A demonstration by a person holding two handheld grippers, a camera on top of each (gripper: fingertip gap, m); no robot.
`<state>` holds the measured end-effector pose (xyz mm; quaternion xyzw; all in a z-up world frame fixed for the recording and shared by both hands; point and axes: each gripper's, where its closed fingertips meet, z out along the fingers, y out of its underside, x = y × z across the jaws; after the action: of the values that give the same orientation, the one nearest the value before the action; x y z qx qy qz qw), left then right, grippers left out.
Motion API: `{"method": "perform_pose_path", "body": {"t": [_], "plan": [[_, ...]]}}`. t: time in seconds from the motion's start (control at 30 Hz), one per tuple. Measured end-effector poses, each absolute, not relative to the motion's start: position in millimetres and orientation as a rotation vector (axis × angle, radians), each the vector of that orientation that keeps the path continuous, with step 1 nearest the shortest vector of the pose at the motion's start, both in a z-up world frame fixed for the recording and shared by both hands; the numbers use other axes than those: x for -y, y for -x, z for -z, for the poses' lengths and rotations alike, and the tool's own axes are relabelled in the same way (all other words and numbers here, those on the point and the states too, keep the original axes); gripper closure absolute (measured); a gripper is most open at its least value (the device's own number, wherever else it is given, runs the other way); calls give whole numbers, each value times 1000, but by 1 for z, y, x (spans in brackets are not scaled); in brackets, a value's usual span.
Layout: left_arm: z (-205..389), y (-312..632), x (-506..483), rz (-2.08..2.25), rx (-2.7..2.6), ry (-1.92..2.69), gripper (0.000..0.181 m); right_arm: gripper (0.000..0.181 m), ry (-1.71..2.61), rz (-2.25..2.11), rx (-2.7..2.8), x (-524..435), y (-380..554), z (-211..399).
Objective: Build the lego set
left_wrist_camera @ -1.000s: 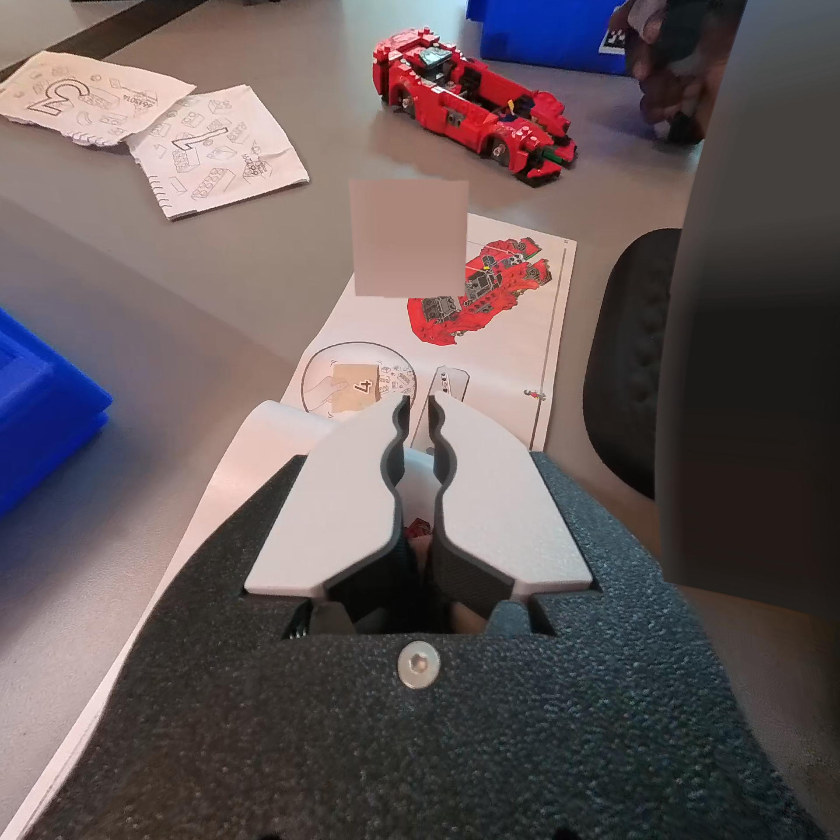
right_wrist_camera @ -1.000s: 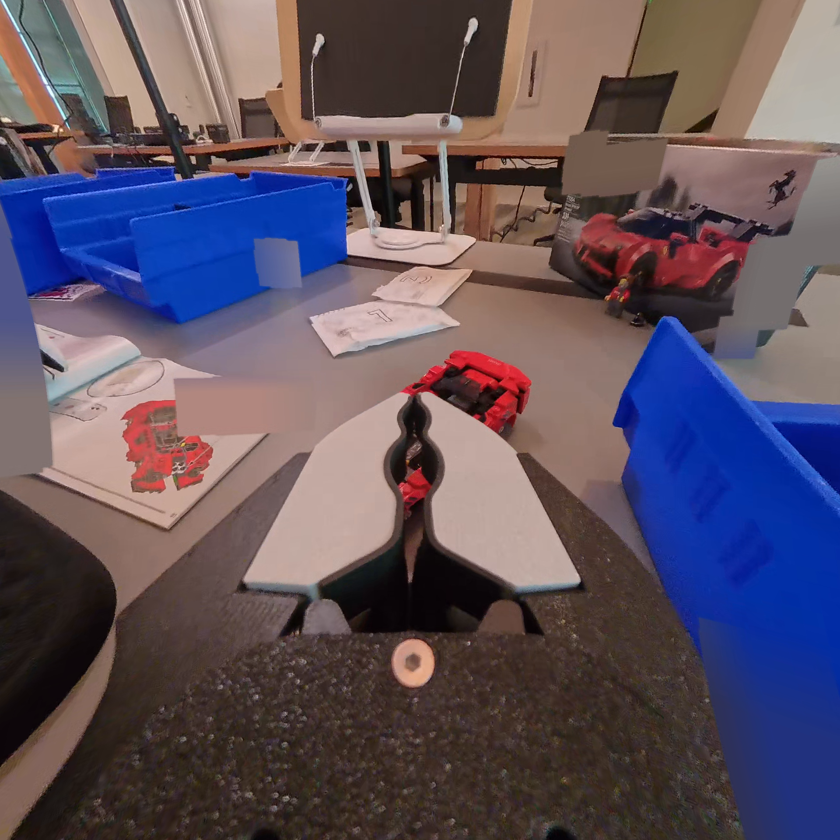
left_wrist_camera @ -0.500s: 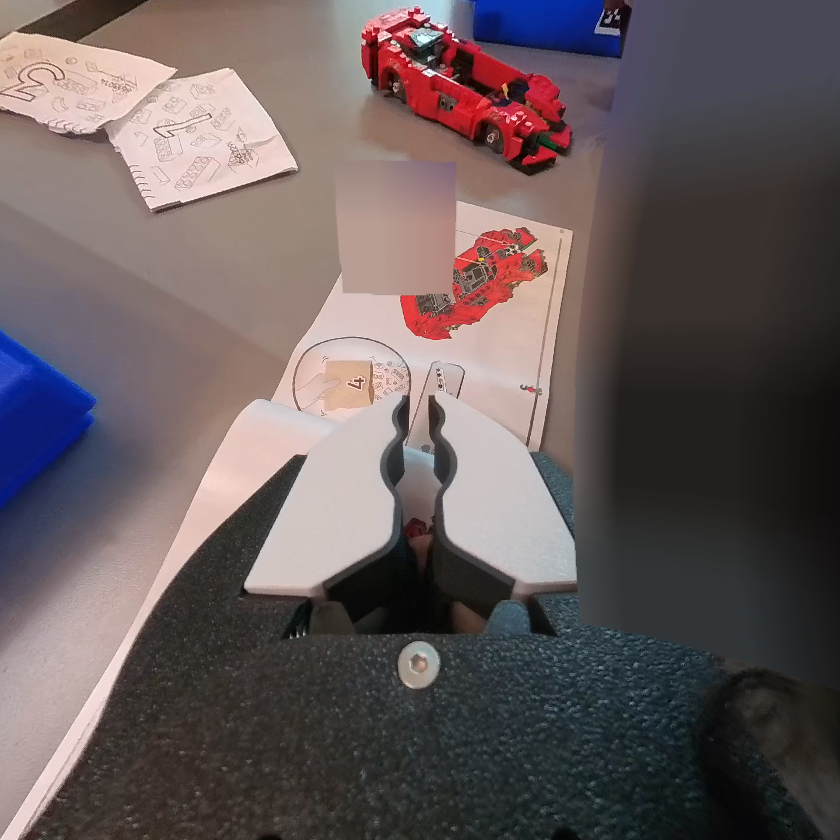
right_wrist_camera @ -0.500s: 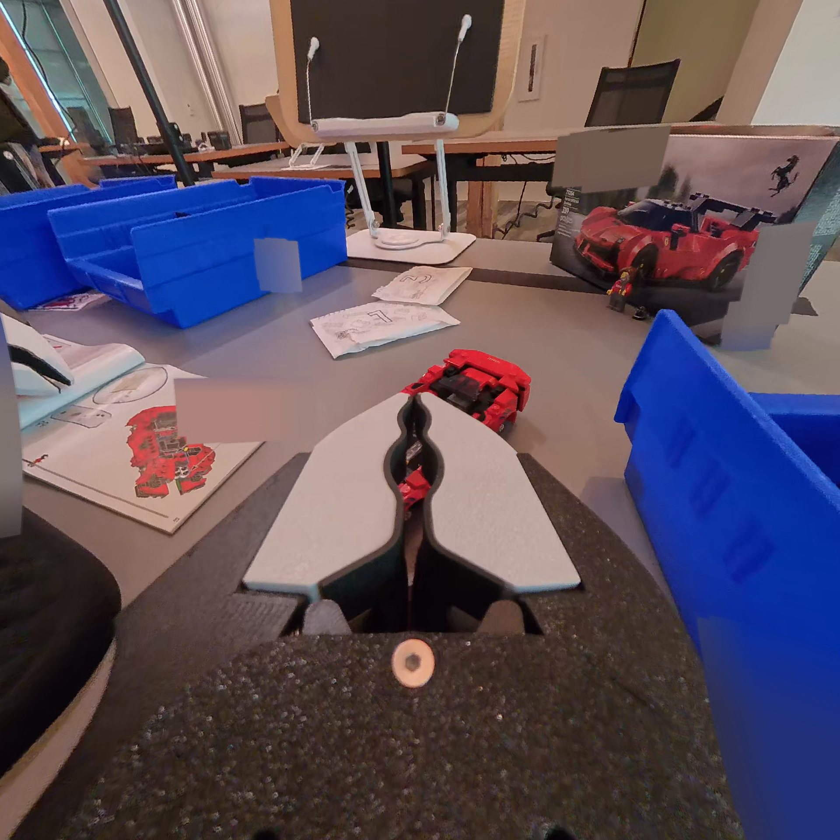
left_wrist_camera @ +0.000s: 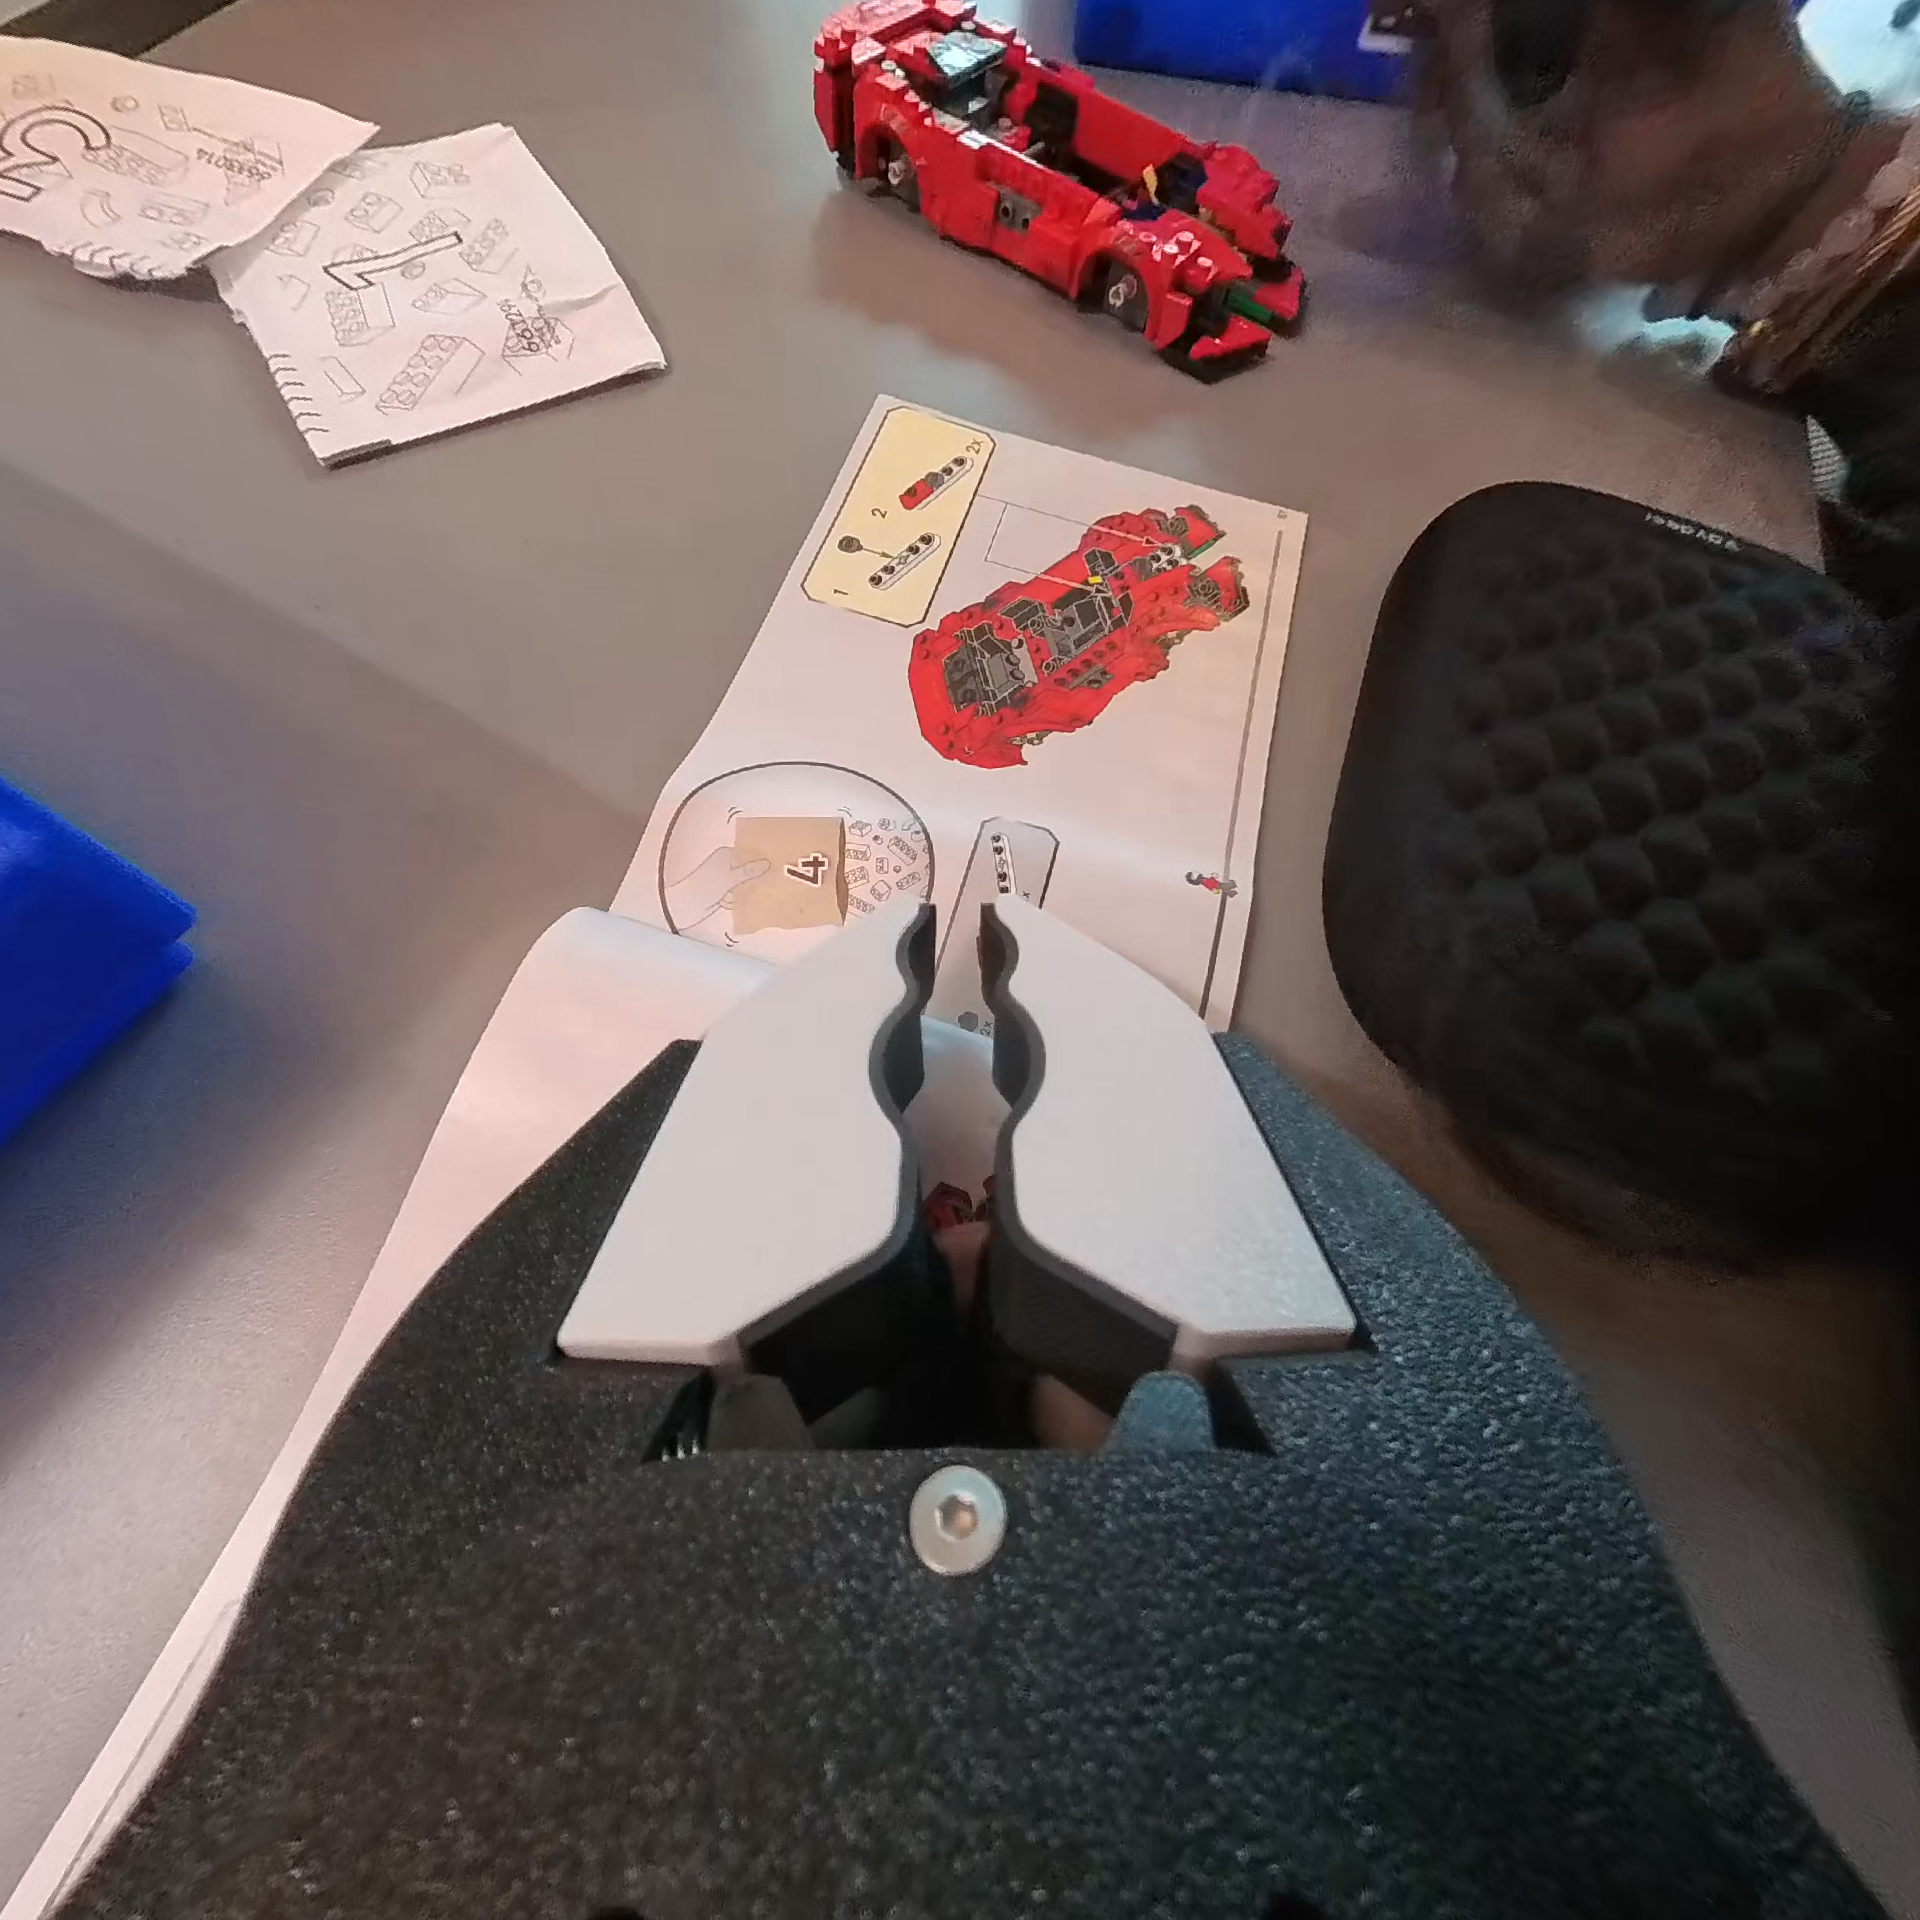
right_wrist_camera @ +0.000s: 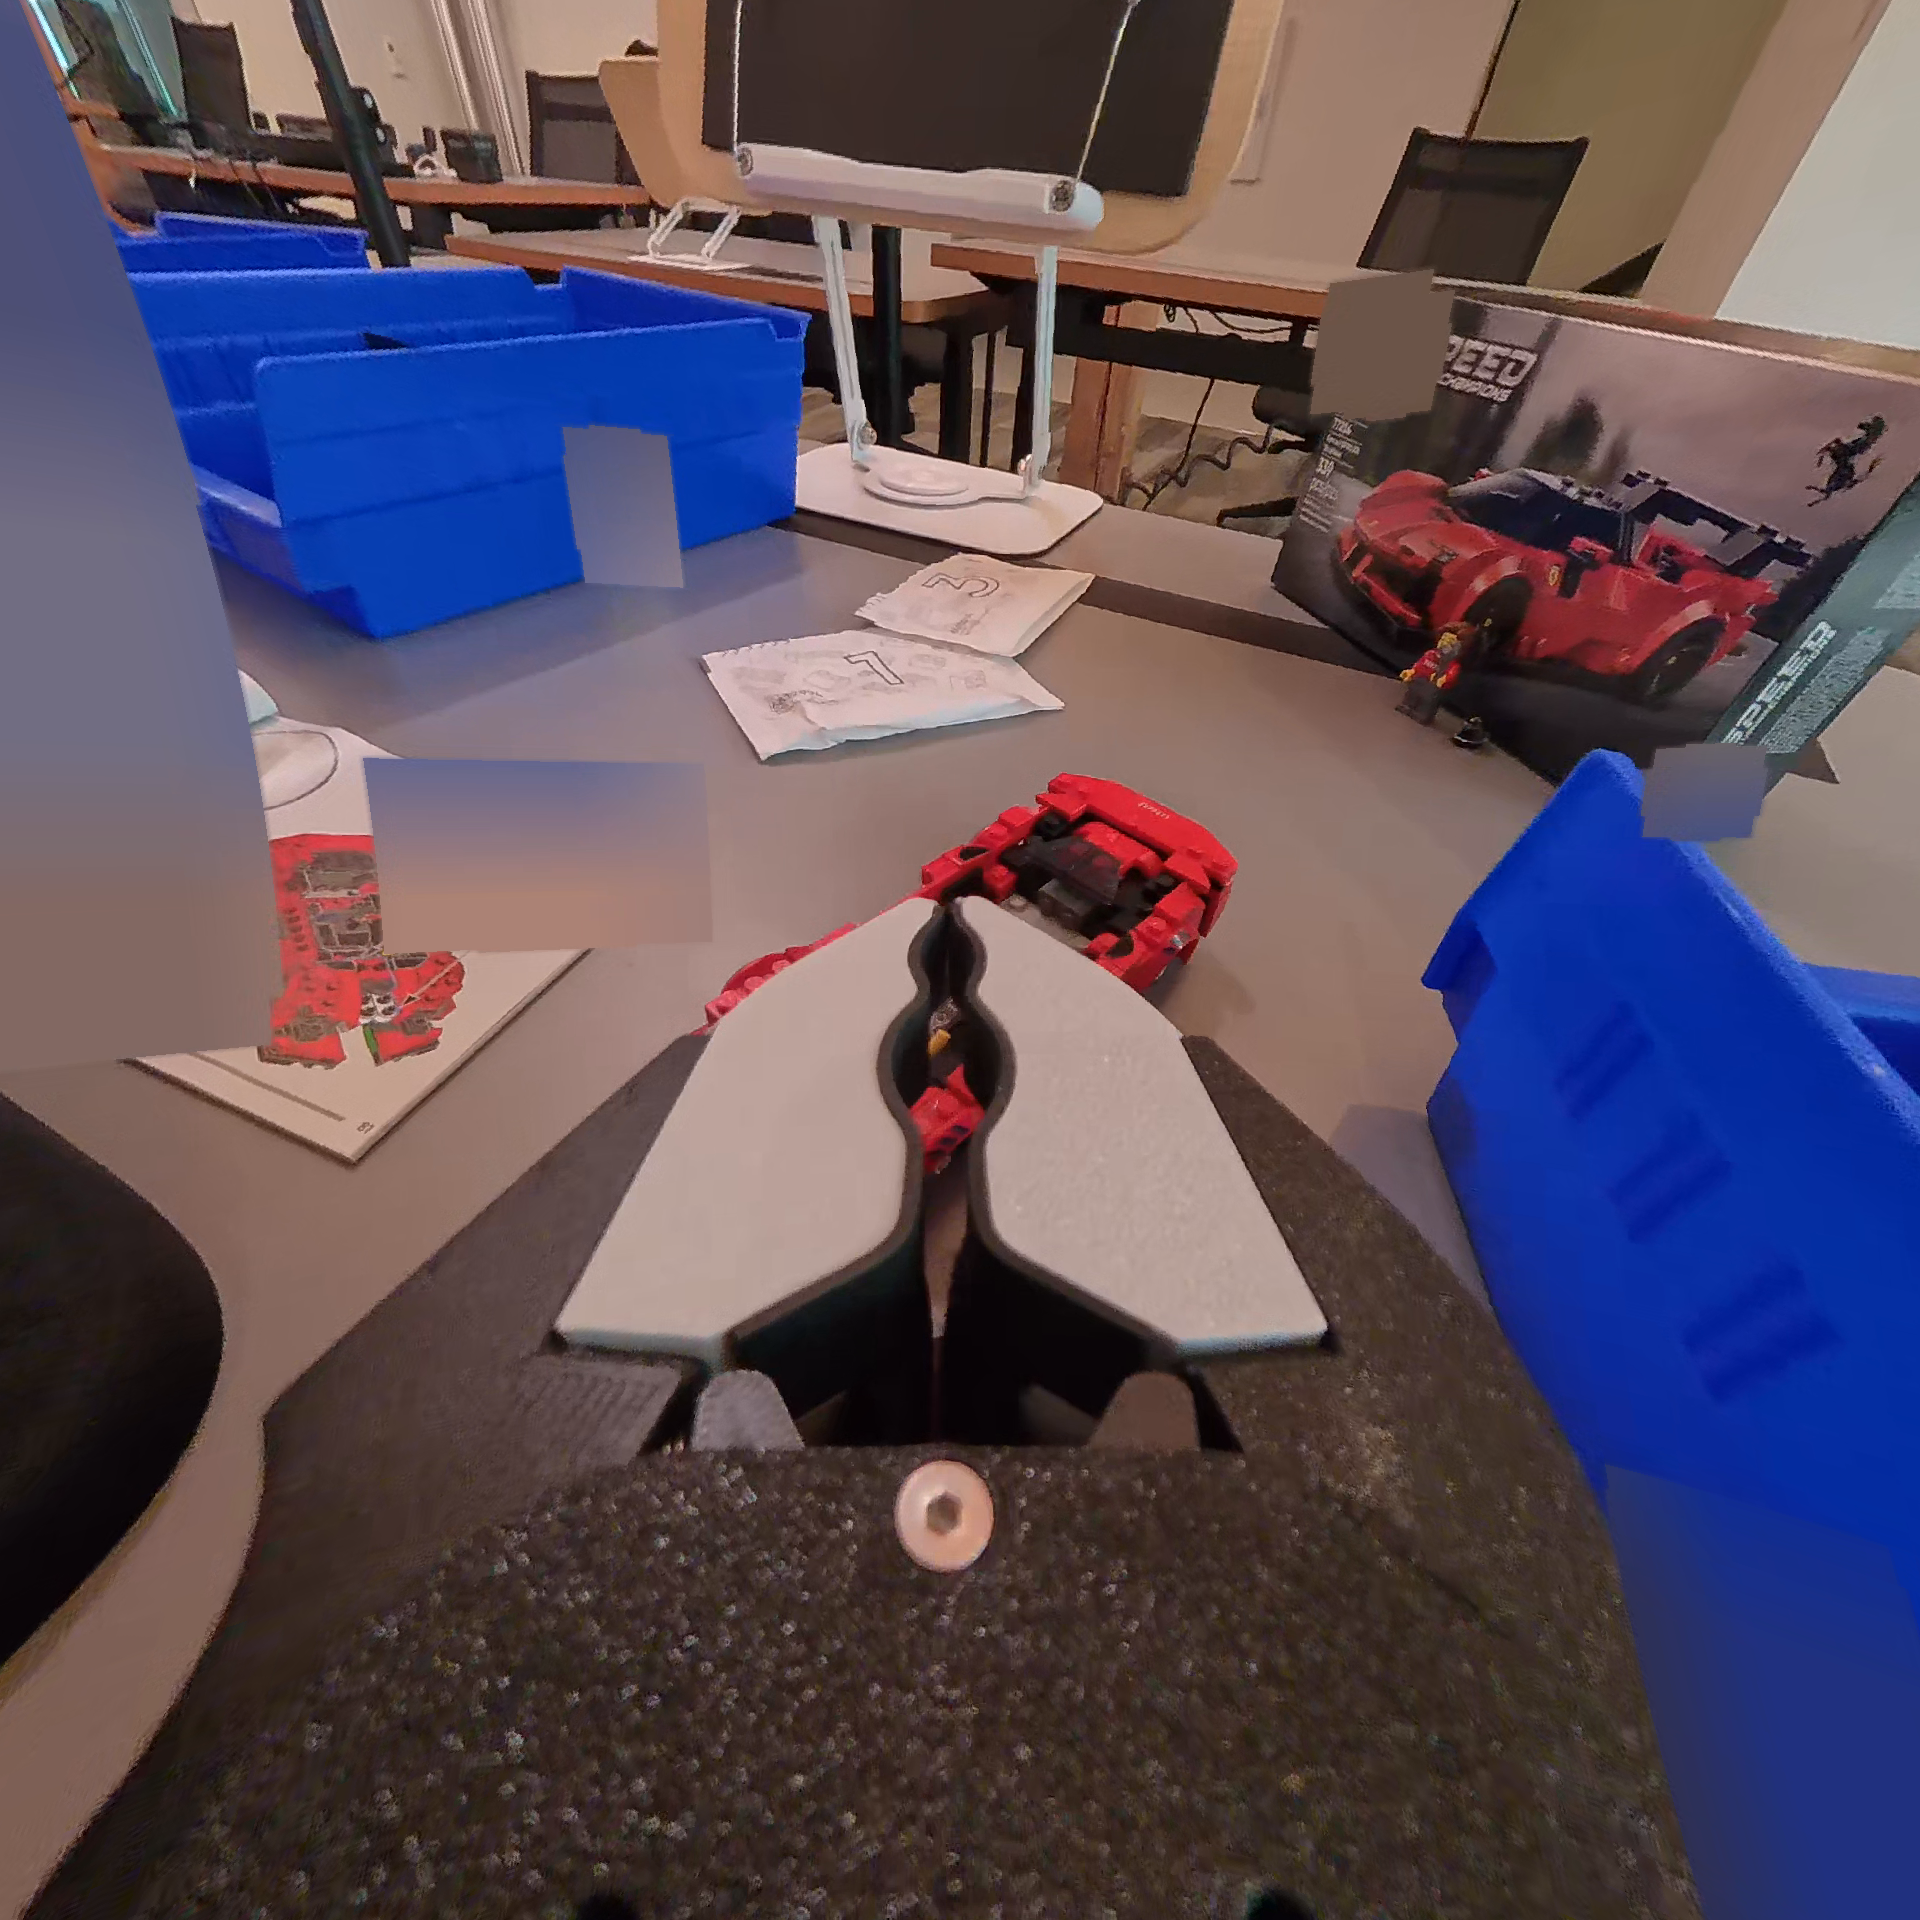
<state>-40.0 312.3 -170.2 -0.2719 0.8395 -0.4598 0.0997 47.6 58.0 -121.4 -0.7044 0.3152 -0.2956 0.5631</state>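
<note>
A partly built red lego car [left_wrist_camera: 1039,177] stands on the grey table; it also shows in the right wrist view [right_wrist_camera: 1101,873]. An open instruction booklet [left_wrist_camera: 1039,623] lies in front of it, with one page curled up at the near left. My left gripper [left_wrist_camera: 958,914] hovers over the booklet's near edge, shut to a narrow gap, with nothing seen between the tips. My right gripper [right_wrist_camera: 948,909] is shut with its tips touching, low over the car's near end. Red car parts show through the gap behind the tips. A blurred hand [left_wrist_camera: 1621,156] shows at the top right.
Two torn white paper bags [left_wrist_camera: 416,301] lie at the far left. A black cushioned pad [left_wrist_camera: 1610,831] sits right of the booklet. Blue bins stand at the far left [right_wrist_camera: 468,447] and near right [right_wrist_camera: 1662,1143]. The set's box [right_wrist_camera: 1610,540] and a white stand [right_wrist_camera: 935,499] are behind. Some 30 cm of space lies between my two pairs of fingers.
Both grippers stay shut and have hardly moved. In the left wrist view the large dark shape on the right is gone, and the hand at the top right is blurred by motion.
</note>
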Motion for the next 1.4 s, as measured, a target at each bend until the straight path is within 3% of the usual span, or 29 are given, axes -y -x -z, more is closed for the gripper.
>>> {"method": "perform_pose_path", "body": {"t": [0.03,0.43,0.87,1.4], "plan": [[170,40,-312,1361,-2481,804,174,181,1668,699,-736,-59,-47,122],[166,38,-315,1387,-2445,816,174,181,1748,730,-708,-66,-47,130],[126,4,-371,1790,-1860,1304,181,181,1848,729,-720,-70,-52,143],[140,17,-347,1664,-2094,1173,181,177,1872,676,-724,-73,-52,147]]}}
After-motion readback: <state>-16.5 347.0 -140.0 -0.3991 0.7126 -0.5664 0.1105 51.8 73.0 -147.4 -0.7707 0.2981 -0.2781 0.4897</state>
